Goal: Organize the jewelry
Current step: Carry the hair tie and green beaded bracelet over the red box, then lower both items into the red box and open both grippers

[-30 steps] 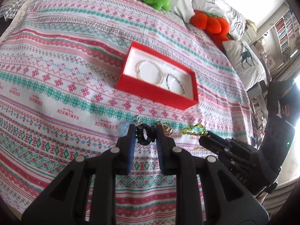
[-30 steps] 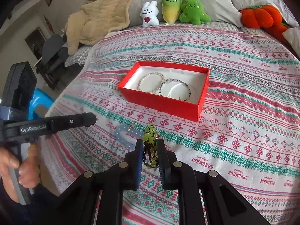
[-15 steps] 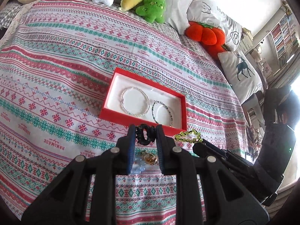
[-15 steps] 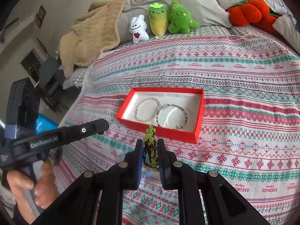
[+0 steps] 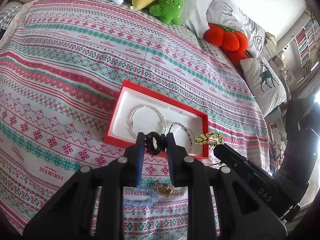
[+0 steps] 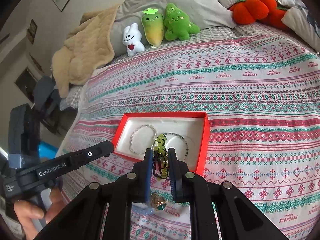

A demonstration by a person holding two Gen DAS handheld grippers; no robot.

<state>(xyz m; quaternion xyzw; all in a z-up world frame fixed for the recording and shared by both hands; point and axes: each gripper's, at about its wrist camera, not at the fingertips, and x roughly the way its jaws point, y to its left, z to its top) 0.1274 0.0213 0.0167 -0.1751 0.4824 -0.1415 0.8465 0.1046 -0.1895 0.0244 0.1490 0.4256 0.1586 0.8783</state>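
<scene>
A red box (image 5: 120,102) (image 6: 206,140) with a white lining lies on the bed and holds a silver bracelet (image 5: 147,108) (image 6: 136,134) and a dark beaded bracelet (image 5: 188,132) (image 6: 185,142). My left gripper (image 5: 154,142) is shut on a black bracelet (image 5: 155,143) and holds it above the box's near edge. My right gripper (image 6: 160,156) is shut on a green beaded bracelet (image 6: 161,144) (image 5: 209,139), raised over the box's near side. A light blue bracelet (image 5: 140,197) and a gold ring (image 5: 165,189) (image 6: 159,202) lie on the cover below the grippers.
A patterned red, green and white bedspread (image 5: 70,60) covers the bed. Plush toys (image 6: 156,28), orange plush pumpkins (image 5: 228,38), pillows (image 5: 264,80) and a beige blanket (image 6: 84,50) lie at the far end. The bed's left edge (image 6: 80,108) drops off beside a chair.
Both grippers have risen and moved forward over the box's near edge, each still holding its bracelet. The blue bracelet and gold ring now lie below and behind the fingertips.
</scene>
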